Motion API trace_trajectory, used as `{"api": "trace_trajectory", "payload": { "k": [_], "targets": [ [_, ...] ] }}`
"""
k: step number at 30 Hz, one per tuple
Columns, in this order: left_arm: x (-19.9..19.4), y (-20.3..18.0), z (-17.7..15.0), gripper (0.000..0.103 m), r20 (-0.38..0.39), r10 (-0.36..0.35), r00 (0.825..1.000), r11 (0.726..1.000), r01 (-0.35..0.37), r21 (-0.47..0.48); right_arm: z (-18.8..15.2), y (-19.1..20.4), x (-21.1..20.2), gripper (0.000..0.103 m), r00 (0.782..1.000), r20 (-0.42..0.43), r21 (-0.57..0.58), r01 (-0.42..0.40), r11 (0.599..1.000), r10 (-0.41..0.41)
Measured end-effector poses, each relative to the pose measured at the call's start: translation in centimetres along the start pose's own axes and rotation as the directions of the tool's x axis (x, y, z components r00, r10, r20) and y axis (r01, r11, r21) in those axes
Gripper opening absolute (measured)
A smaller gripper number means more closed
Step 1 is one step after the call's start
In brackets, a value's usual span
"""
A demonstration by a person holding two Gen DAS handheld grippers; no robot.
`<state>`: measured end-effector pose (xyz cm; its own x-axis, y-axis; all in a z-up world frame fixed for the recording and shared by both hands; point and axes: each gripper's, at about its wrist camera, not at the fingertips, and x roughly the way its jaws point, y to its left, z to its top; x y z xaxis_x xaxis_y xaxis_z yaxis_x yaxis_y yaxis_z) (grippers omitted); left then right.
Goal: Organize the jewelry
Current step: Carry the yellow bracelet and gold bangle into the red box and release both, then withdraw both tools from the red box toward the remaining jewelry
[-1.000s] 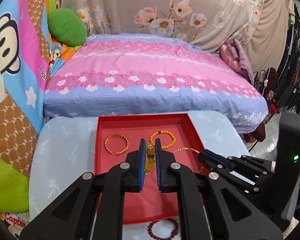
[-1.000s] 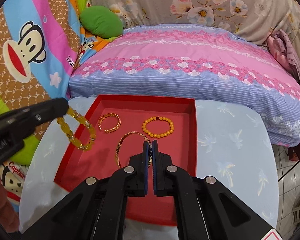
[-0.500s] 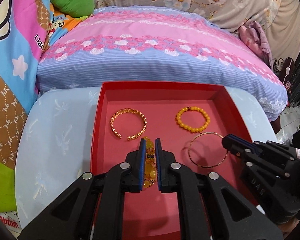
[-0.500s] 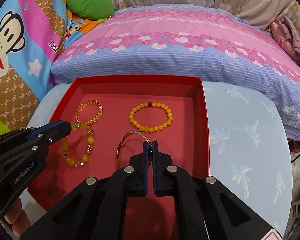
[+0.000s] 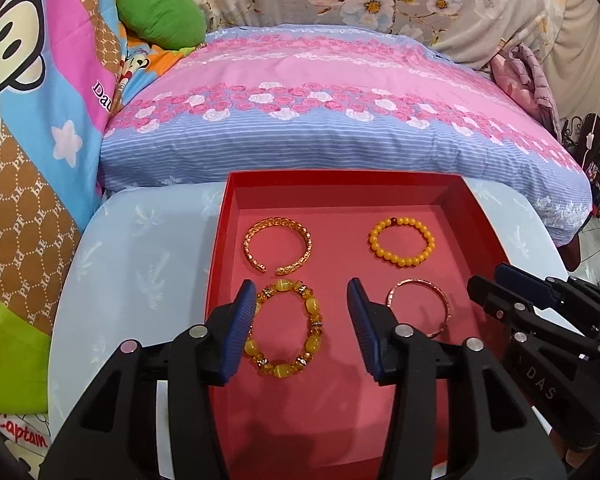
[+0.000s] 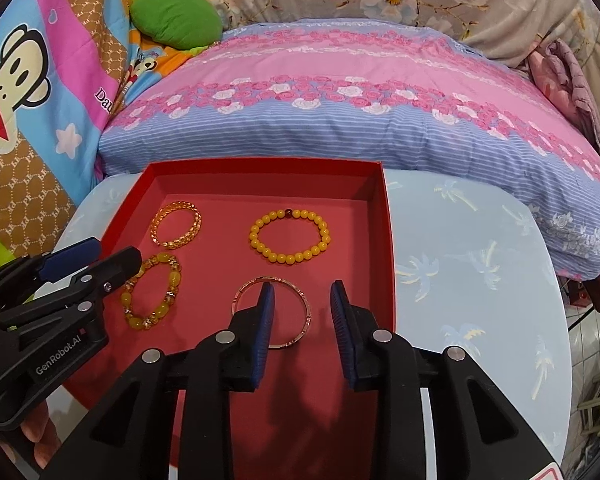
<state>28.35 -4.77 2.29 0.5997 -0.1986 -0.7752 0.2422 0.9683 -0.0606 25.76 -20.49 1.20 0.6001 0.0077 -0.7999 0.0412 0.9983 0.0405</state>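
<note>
1. The amber bracelet (image 5: 285,327) lies flat in the tray (image 5: 420,185), near its left edge, in the front row. It is a little oval, and its long axis runs from the front of the tray to the back.
2. Behind it lies the cuff (image 5: 278,245), whose gap points to the front. At the right of the back row is the bead bracelet (image 5: 402,242), and in front of that one the thin bangle (image 5: 418,307). All four lie apart from each other.
3. Half a second ago the left gripper (image 5: 302,322) was closed on the amber bracelet; now its jaws are wide apart and the bracelet lies free between them.
4. The right gripper (image 6: 302,322) was closed at the bangle; now its jaws are also apart, and the bangle (image 6: 271,312) lies flat under them.
5. The left gripper is low over the front-left part of the tray and points to the back edge. In the right camera it (image 6: 96,260) reaches in from the left, its tips over the amber bracelet (image 6: 153,292).
6. The right gripper (image 5: 500,286) comes in from the tray's right edge.
7. The tray stands on a table (image 6: 480,240) with a pale blue cover.
</note>
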Motion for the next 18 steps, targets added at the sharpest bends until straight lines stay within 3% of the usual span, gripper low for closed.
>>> {"api": "trace_trajectory", "payload": {
  "k": [10, 18],
  "targets": [
    [-3.9, -0.6, -1.1, 0.045, 0.040, 0.003, 0.999, 1.000, -0.003, 0.005, -1.3, 0.0, -4.7, 0.031, 0.998, 0.060, 0.009, -0.002, 1.000, 0.002],
    [-7.4, -0.7, -3.7, 0.045, 0.058, -0.005, 0.998, 1.000, 0.005, -0.001, -4.3, -0.4, -8.8, 0.032, 0.996, 0.089, 0.016, -0.001, 1.000, -0.001]
  ]
}}
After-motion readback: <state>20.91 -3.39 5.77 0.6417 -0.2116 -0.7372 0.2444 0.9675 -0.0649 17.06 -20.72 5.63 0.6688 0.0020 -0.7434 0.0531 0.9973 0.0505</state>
